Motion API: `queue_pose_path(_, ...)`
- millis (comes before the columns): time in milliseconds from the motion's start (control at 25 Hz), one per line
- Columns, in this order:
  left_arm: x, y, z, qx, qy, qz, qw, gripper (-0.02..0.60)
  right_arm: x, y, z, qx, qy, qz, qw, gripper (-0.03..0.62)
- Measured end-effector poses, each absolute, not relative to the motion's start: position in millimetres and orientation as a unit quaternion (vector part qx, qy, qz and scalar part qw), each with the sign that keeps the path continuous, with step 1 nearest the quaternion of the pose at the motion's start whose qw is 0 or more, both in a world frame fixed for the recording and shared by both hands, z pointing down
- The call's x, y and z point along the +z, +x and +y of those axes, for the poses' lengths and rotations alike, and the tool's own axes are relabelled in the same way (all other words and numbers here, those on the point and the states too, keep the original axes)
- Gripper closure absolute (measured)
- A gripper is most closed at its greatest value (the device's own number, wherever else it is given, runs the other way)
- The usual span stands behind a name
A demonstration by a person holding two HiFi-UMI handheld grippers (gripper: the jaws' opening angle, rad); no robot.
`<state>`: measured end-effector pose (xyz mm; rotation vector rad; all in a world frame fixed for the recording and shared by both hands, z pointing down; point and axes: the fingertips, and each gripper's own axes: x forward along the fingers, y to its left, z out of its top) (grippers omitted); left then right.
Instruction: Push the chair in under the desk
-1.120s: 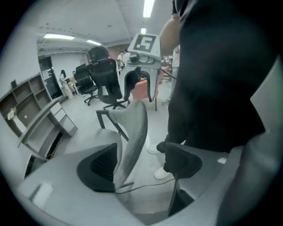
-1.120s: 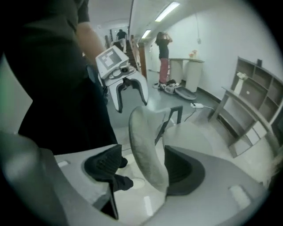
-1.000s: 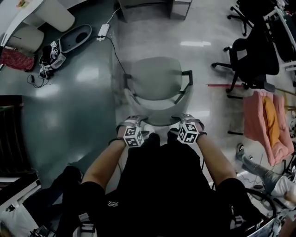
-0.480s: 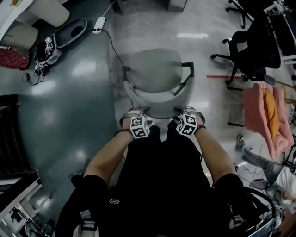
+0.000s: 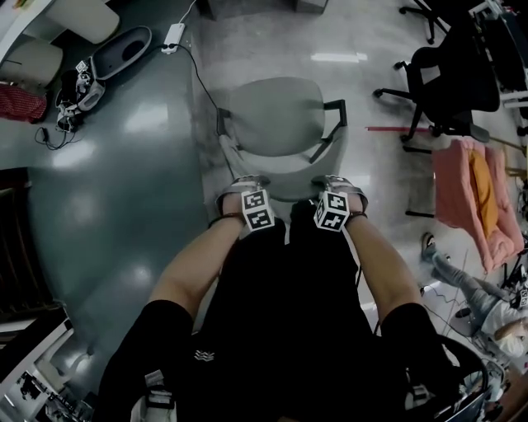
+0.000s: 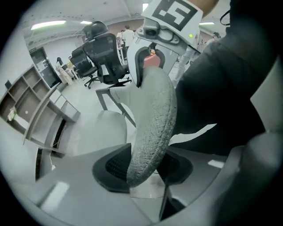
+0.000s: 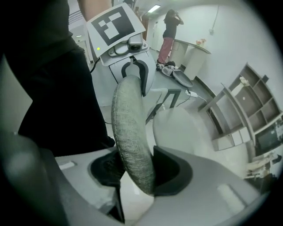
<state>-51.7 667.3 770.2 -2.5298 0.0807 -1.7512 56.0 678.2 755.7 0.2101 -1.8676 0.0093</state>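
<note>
A grey chair with black armrests stands on the floor in front of me, its seat facing away. Both grippers sit on the top edge of its backrest. My left gripper straddles the left part and my right gripper the right part. In the left gripper view the fabric edge runs between the dark pads, which touch it on both sides. The right gripper view shows the same: the edge lies pinched between the pads. Both pairs of jaws have just been closing on the backrest.
Black office chairs stand at the right, with a pink cloth hung below them. A power strip and its cable lie on the floor to the chair's left, near floor clutter. Grey furniture crosses the top edge.
Both grippers have sunk onto the top of the backrest and drawn their jaws in around it. The chair itself stands about where it was.
</note>
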Motion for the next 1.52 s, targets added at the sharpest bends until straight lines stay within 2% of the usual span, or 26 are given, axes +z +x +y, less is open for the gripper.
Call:
queue_pose_path(520, 766, -56, 656, -0.584, -0.812, 0.018, -0.01, 0.438, 751, 51, 666, 0.011, 0.101, -0.806, 0.583, 0.427)
queue_pose_path(880, 763, -65, 610, -0.596, -0.802, 0.035, -0.02, 0.433, 747, 40, 628, 0.006, 0.086, -0.815, 0.573, 0.441)
queue_pose_path(1520, 765, -46, 518, -0.603, -0.796, 0.036, -0.042, 0.433, 749, 60, 532, 0.012, 0.064, -0.817, 0.573, 0.441)
